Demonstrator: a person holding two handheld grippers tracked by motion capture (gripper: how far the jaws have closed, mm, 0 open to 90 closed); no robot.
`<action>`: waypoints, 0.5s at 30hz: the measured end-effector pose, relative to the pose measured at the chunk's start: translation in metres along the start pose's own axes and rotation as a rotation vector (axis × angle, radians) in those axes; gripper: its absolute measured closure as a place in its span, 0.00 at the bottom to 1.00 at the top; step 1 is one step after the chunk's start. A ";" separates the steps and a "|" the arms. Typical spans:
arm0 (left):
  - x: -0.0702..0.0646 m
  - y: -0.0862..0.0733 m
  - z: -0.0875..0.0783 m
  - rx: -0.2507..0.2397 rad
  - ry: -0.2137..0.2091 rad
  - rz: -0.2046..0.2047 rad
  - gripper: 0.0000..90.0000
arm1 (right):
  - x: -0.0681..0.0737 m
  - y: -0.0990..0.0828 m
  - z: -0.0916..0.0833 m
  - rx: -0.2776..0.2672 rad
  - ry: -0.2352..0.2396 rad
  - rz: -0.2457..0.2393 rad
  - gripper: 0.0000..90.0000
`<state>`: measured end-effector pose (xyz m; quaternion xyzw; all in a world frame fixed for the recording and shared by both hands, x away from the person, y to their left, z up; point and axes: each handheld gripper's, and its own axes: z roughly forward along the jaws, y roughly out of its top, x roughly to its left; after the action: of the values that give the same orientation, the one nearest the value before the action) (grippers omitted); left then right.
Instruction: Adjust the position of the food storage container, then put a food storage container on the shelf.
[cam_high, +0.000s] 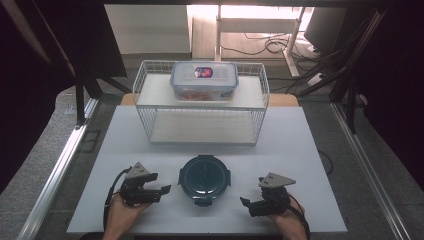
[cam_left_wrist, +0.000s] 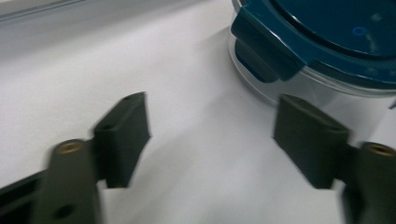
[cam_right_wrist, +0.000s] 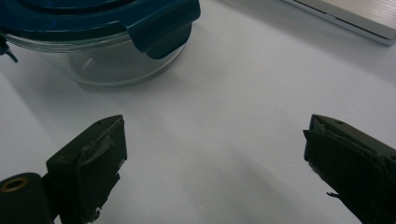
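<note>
The high view is dimly lit, with glare blown out at the top centre and dark edges. The white surface (cam_high: 300, 150) is evenly lit. In the left gripper view, the jaws are blurred; soft shadows are cast beneath them.

Legible text, brands, numbers: none.

Item 1: rectangular clear food container (cam_high: 204, 80) on the upper shelf of the white wire rack (cam_high: 145, 95). Its lid carries a red and blue sticker (cam_high: 203, 72); any lettering on it is too small and blurred to read.

Item 2: round container with dark teal lid (cam_high: 204, 178) (cam_left_wrist: 327, 28) (cam_right_wrist: 93, 18). No readable marking.
</note>
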<state>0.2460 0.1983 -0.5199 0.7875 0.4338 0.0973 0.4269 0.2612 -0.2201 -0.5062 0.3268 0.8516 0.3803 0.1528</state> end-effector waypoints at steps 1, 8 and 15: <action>0.001 -0.002 -0.001 -0.005 -0.011 -0.003 0.23 | 0.000 0.000 0.000 0.003 0.004 -0.002 0.06; 0.002 -0.005 0.001 -0.003 -0.023 0.011 0.15 | 0.001 -0.001 0.002 0.010 0.017 -0.001 0.06; 0.002 -0.006 0.002 -0.039 -0.026 0.038 0.08 | 0.000 0.000 0.002 -0.004 0.025 0.005 0.05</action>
<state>0.2448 0.2008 -0.5259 0.7882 0.4114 0.1036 0.4459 0.2624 -0.2196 -0.5078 0.3238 0.8518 0.3866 0.1421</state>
